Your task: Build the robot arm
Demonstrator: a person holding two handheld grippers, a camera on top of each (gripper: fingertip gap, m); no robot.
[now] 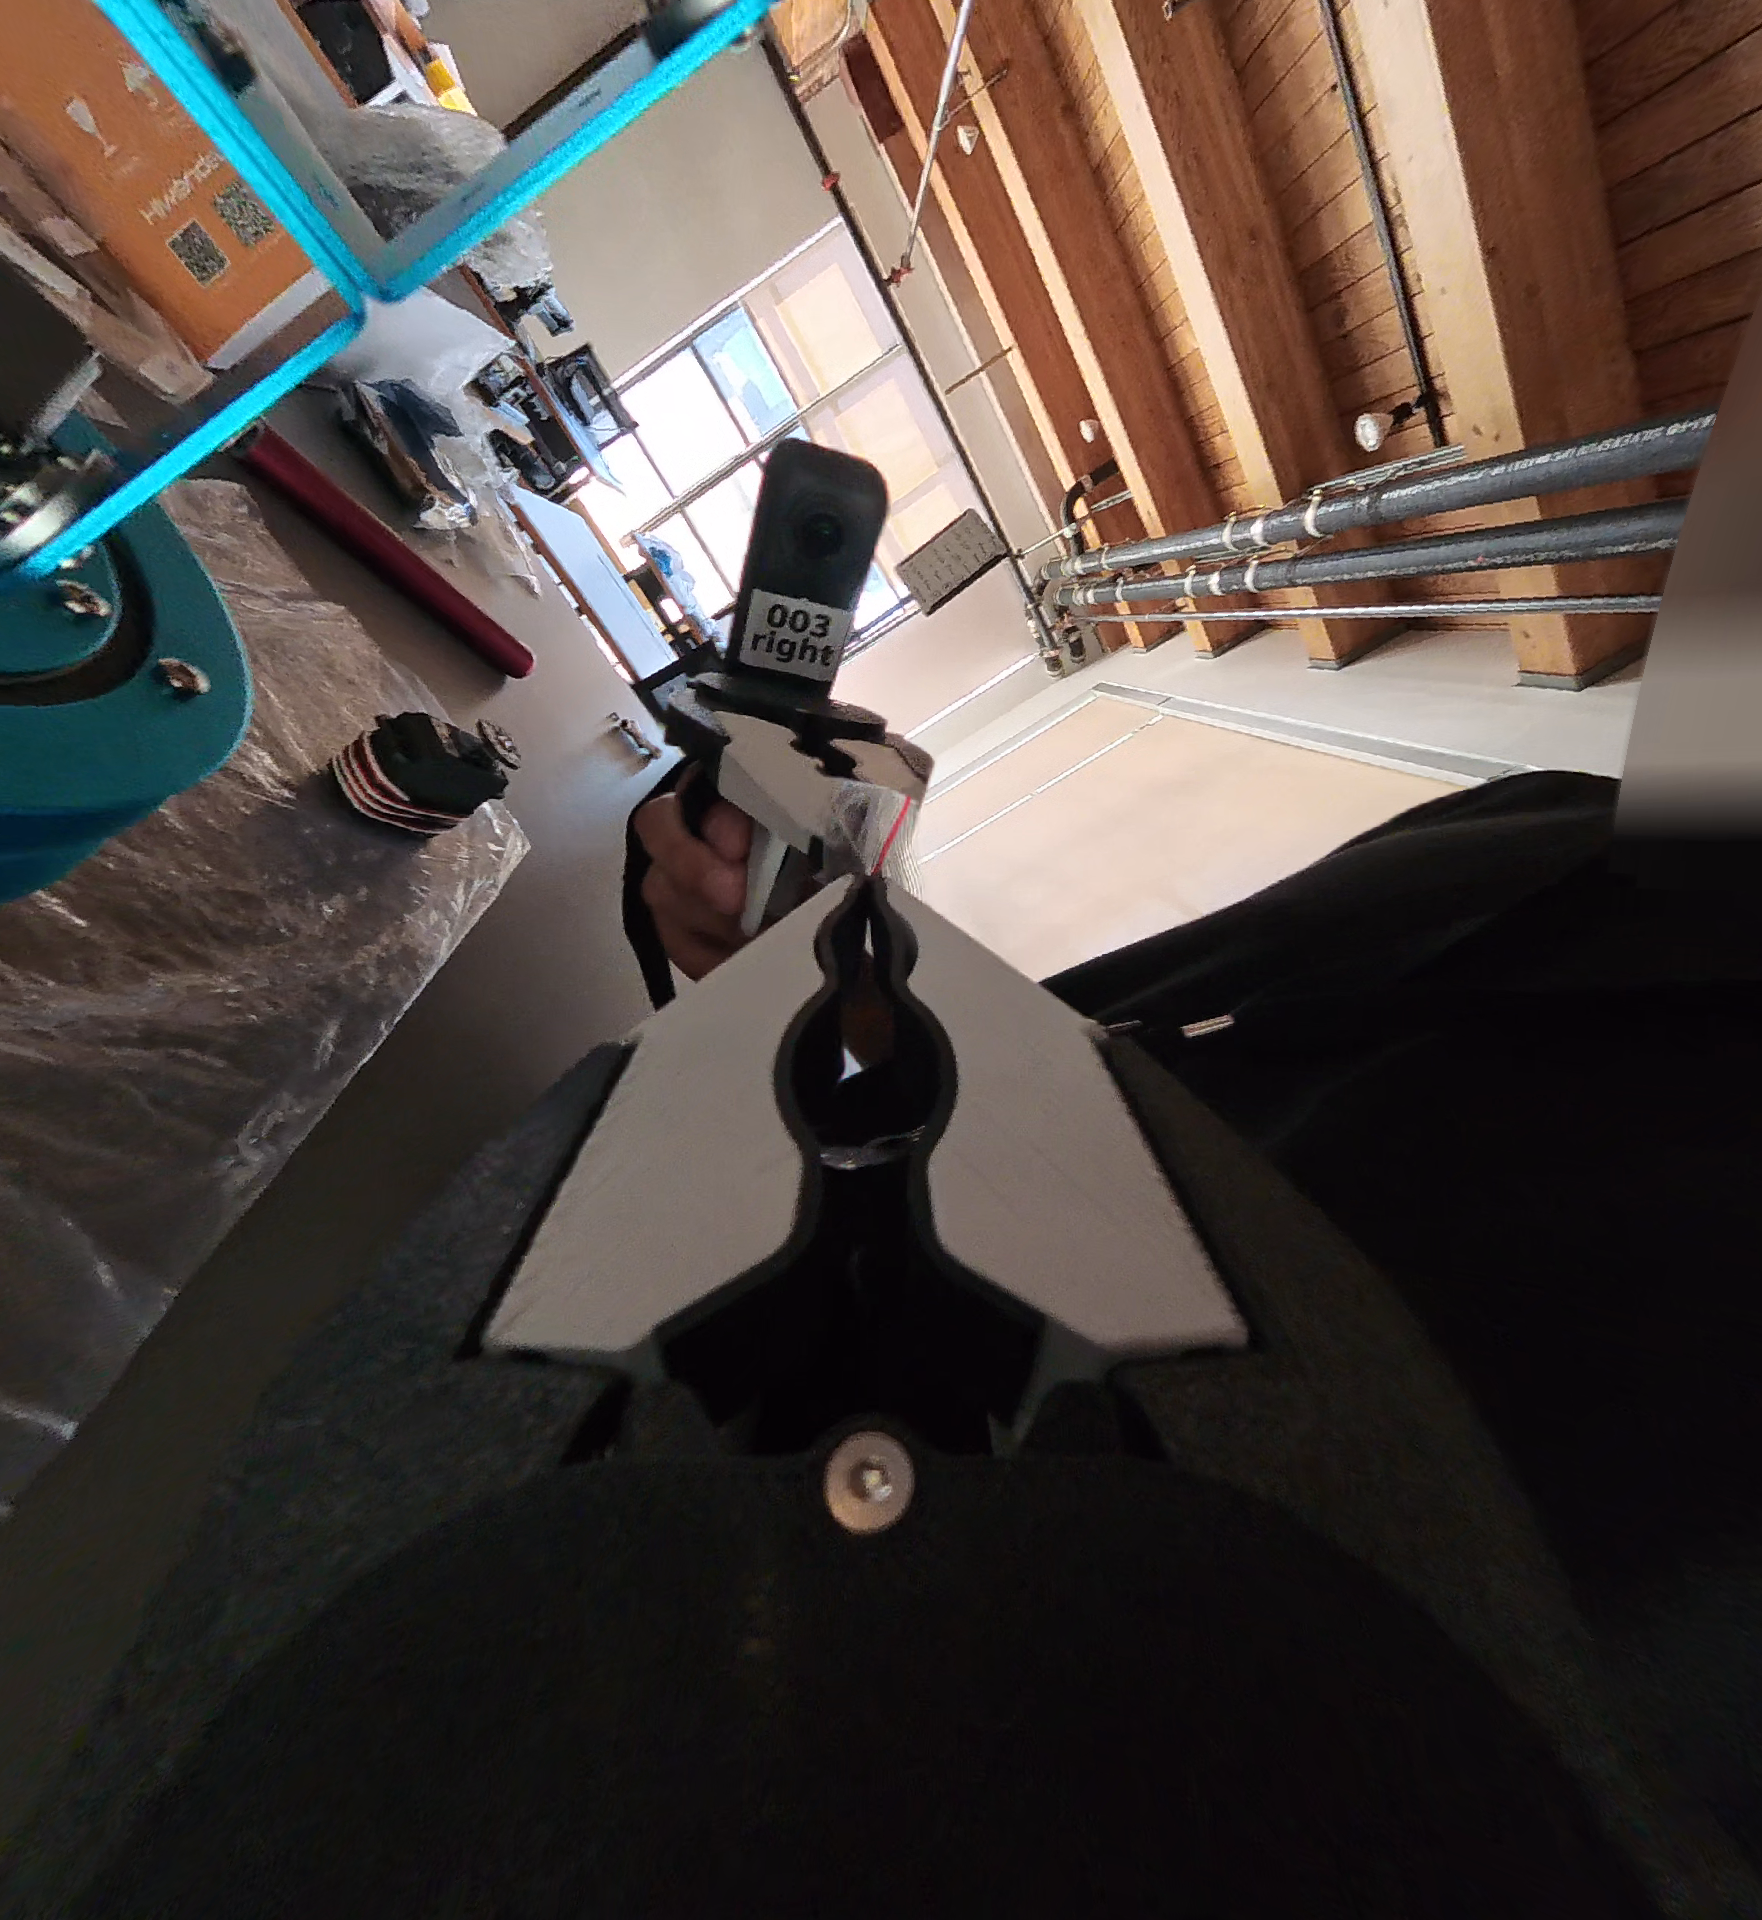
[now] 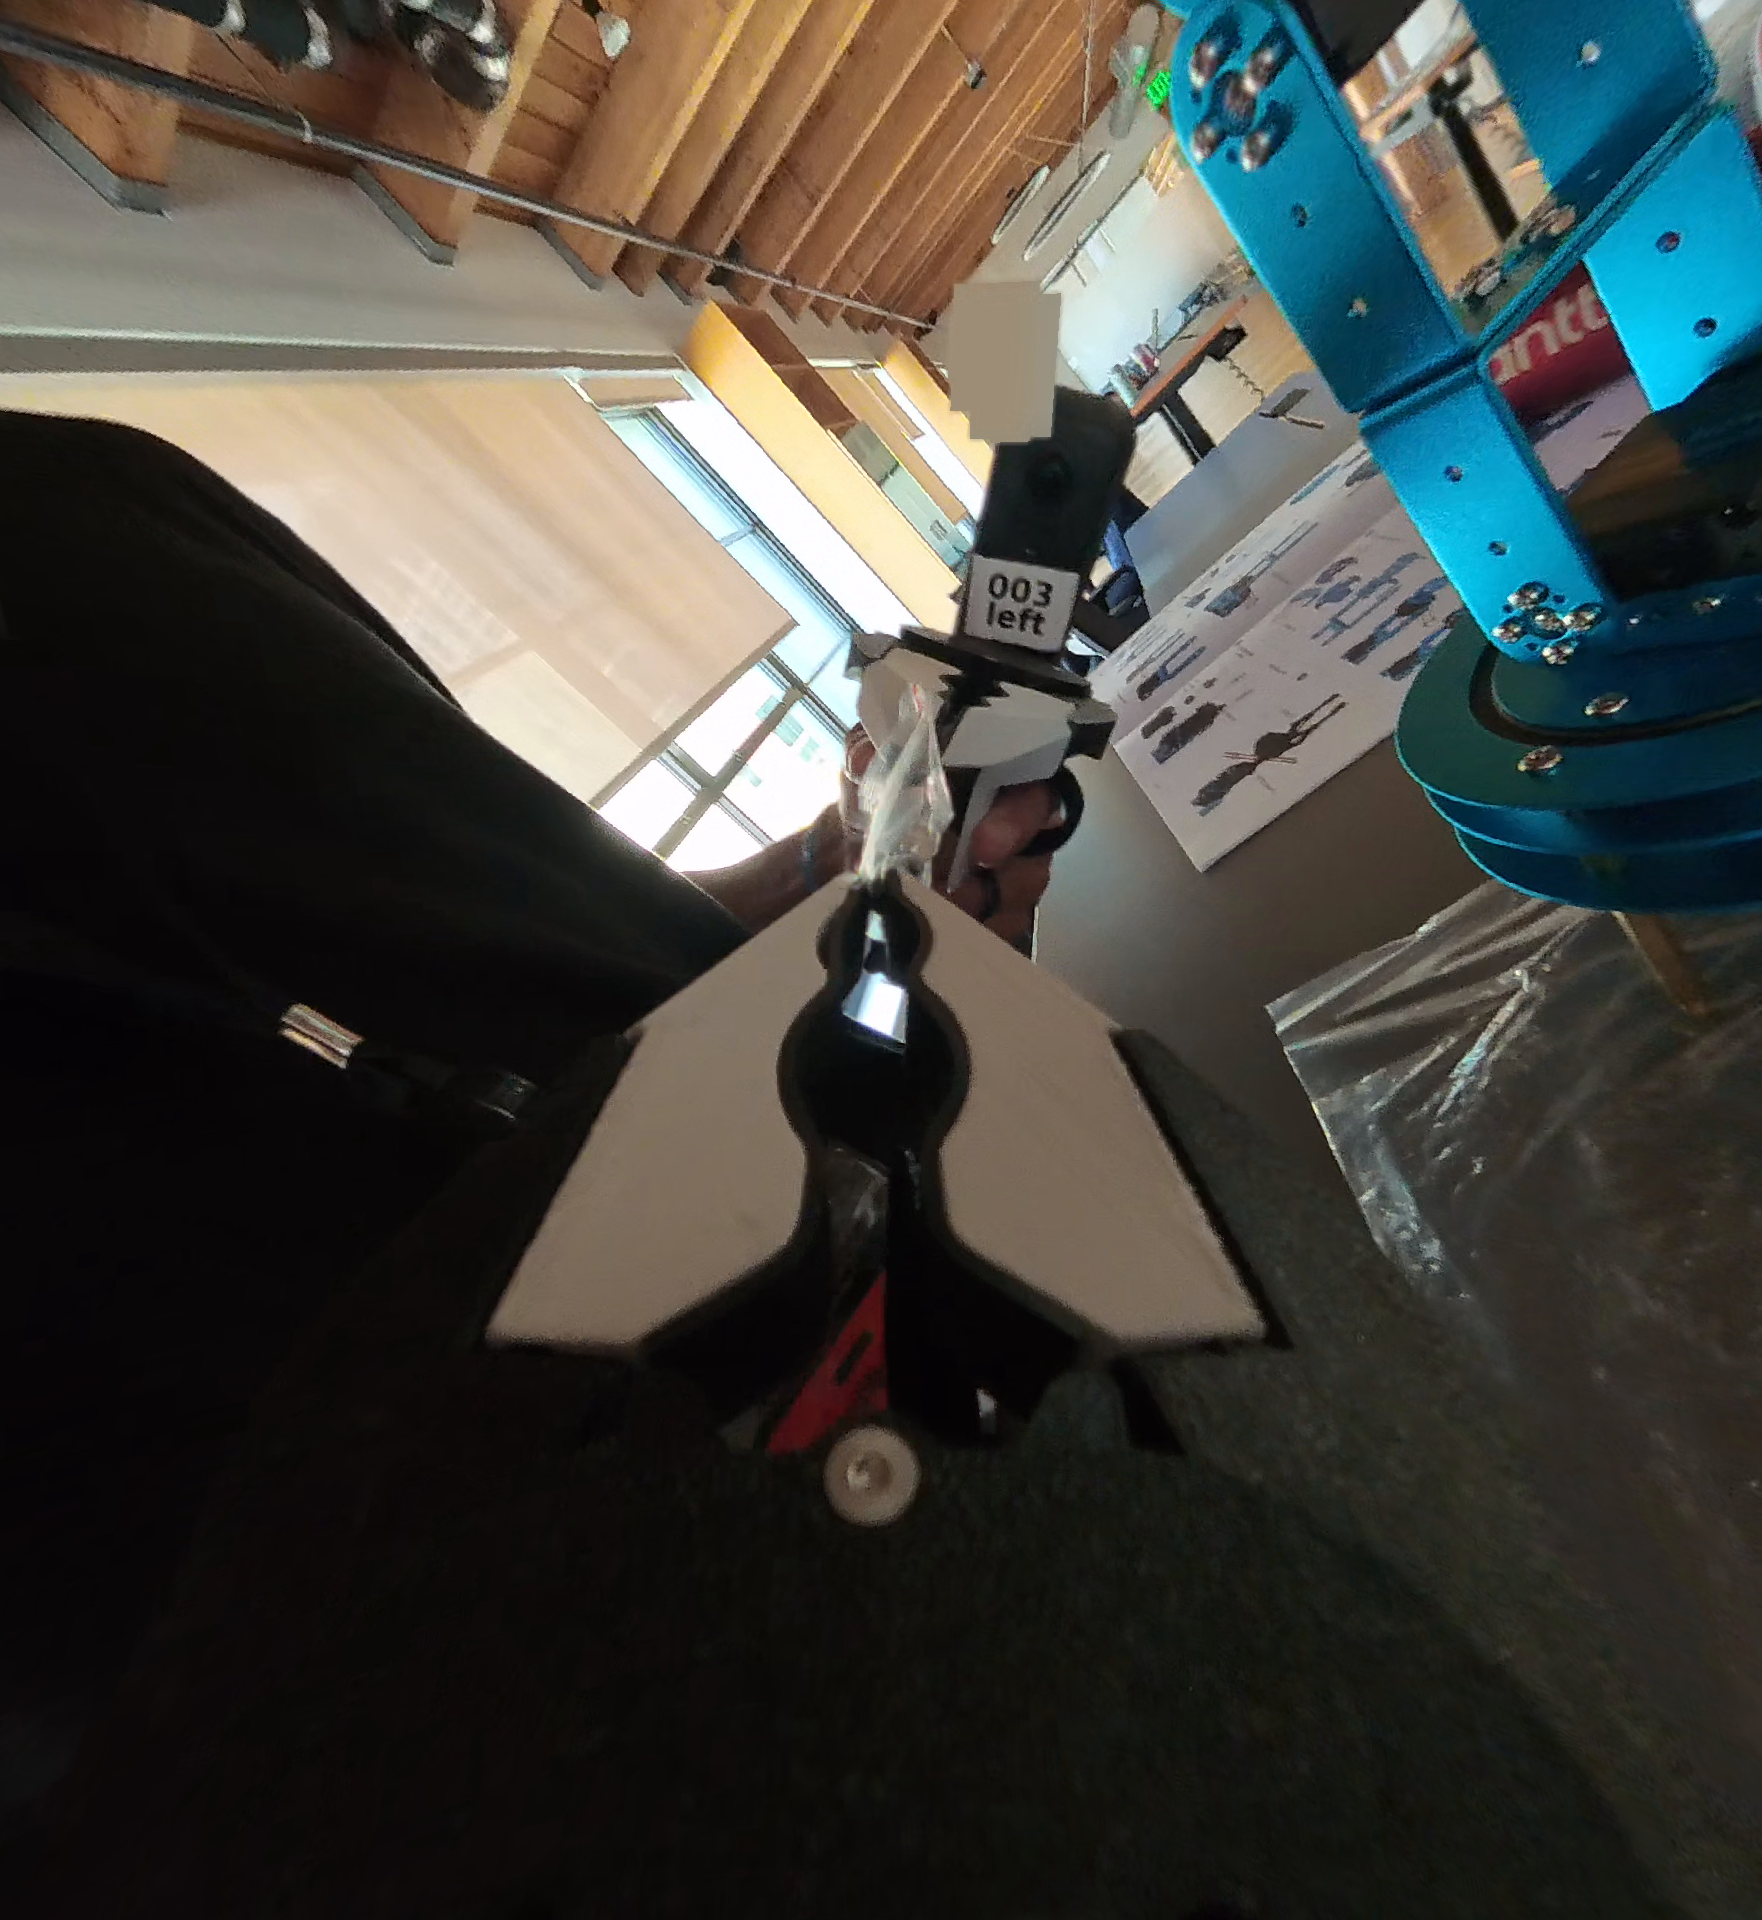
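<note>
A small clear plastic bag (image 1: 872,821) is stretched in the air between the two grippers, which face each other tip to tip. My left gripper (image 1: 861,888) is shut on one end of it. My right gripper (image 2: 872,888) is shut on the other end; the bag (image 2: 892,800) shows crumpled and shiny there. The right gripper (image 1: 846,810) appears in the left wrist view, held by a hand (image 1: 695,883). The left gripper (image 2: 924,727) appears in the right wrist view. What the bag holds is hard to tell; a red scrap (image 2: 846,1361) shows behind the right fingers.
A blue metal robot-arm frame on a round base (image 1: 77,717) (image 2: 1604,727) stands on a dark table covered partly with clear plastic sheet (image 1: 181,987). A stack of black servos (image 1: 420,769), a dark red tube (image 1: 389,551) and a printed instruction sheet (image 2: 1272,727) lie nearby. Tip to tip, the grippers are about 4 cm apart.
</note>
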